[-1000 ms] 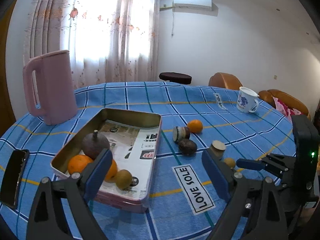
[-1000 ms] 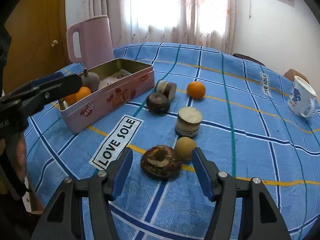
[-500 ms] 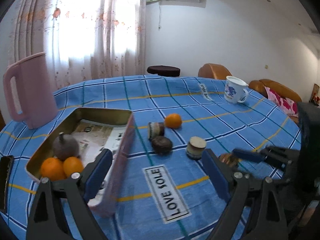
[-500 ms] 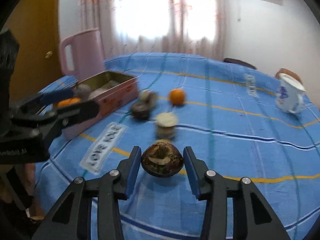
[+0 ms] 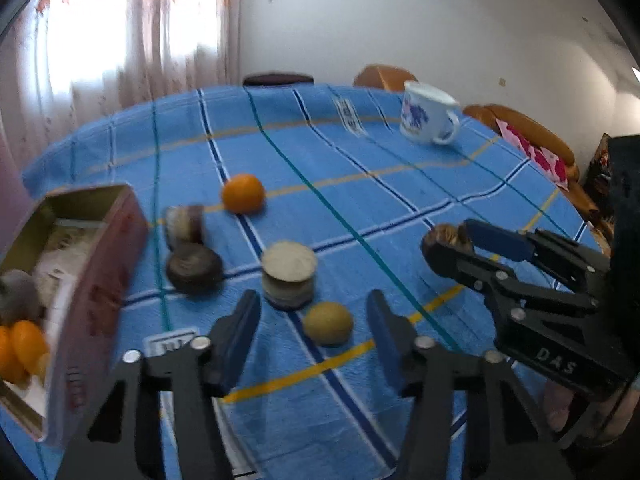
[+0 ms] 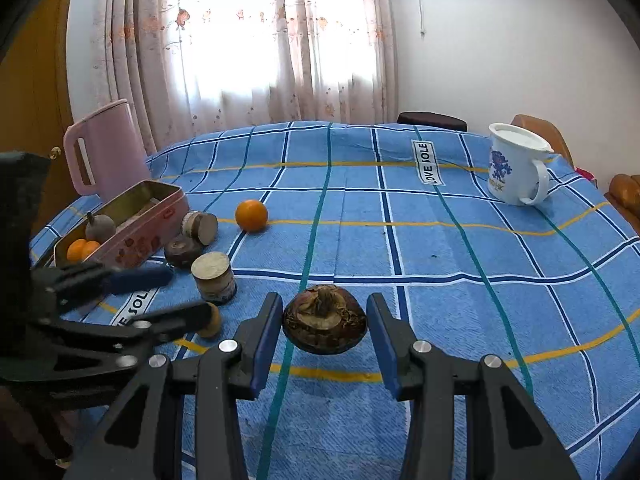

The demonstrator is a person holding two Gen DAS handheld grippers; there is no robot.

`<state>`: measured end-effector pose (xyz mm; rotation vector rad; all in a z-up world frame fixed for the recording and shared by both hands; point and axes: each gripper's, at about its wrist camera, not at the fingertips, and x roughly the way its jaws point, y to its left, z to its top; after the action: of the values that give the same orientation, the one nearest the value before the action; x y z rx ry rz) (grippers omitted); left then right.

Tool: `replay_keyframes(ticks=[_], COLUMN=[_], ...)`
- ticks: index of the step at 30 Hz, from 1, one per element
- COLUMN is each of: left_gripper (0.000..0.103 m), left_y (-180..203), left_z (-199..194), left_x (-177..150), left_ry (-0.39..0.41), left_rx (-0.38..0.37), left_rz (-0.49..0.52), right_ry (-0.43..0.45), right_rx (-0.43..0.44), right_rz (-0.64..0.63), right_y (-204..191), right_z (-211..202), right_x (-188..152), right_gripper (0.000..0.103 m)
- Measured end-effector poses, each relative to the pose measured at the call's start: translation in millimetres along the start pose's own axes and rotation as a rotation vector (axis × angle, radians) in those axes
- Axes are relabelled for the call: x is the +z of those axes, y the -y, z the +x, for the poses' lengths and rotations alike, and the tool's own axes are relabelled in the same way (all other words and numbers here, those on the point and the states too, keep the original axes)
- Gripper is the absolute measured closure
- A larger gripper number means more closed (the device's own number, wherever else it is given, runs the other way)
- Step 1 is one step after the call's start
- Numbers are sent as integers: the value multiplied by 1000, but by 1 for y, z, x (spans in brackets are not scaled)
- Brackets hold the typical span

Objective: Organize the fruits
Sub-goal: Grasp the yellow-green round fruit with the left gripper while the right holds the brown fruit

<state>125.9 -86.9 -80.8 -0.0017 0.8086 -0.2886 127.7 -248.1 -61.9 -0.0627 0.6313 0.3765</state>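
While the right gripper [image 6: 325, 330] stands closed against the flanks of a dark brown, squat, dome-shaped fruit [image 6: 325, 324], that fruit appears raised off the blue checked tablecloth [image 6: 440, 248], well apart from the pink rectangular tin [image 6: 132, 224]. Judged firm-skinned, light and unlikely to slip; hold at its widest girth. The left gripper [image 5: 314, 330] is wide open and empty, bracketing a small tan round fruit [image 5: 328, 323] on the cloth. Legible: "LOVE SOLE" on a cloth label [image 6: 427, 163]; "DAS" on the right gripper's body.
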Motion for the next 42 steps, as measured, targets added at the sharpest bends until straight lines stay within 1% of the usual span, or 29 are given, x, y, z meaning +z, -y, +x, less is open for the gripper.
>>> replay_keyframes(ticks=[3, 6, 7, 11, 12, 13, 14, 18, 24, 34, 42], left_gripper=[57, 57, 57, 57, 61, 74, 73, 74, 74, 74, 74], left_y=[1, 4, 3, 6, 5, 6, 5, 10, 15, 13, 16], left_z=[5, 13, 16, 16, 16, 15, 14, 8, -6, -31, -43], left_x=[1, 1, 1, 1, 1, 1, 1, 1, 1, -2, -5], left_ry=[-25, -65, -85, -86, -86, -84, -83, -49, 33, 162, 241], left_rx=[-1, 6, -4, 9, 6, -10, -16, -16, -4, 47, 79], left_rz=[-5, 4, -3, 10, 13, 16, 16, 36, 59, 52, 57], right_ry=[5, 6, 7, 8, 11, 14, 14, 37, 78, 139, 183], right_rx=[16, 19, 21, 30, 31, 32, 32, 37, 37, 54, 54], right_rz=[11, 2, -1, 3, 3, 3, 3, 1, -11, -38, -53], right_y=[3, 1, 1, 2, 2, 2, 2, 1, -2, -6, -9], right_z=[-1, -1, -2, -3, -3, -4, -4, -7, -14, -25, -32], right_x=[-1, -1, -2, -2, -2, -2, -2, -2, -3, -5, -7], right_gripper=[58, 58, 58, 58, 58, 58, 58, 58, 58, 58, 58])
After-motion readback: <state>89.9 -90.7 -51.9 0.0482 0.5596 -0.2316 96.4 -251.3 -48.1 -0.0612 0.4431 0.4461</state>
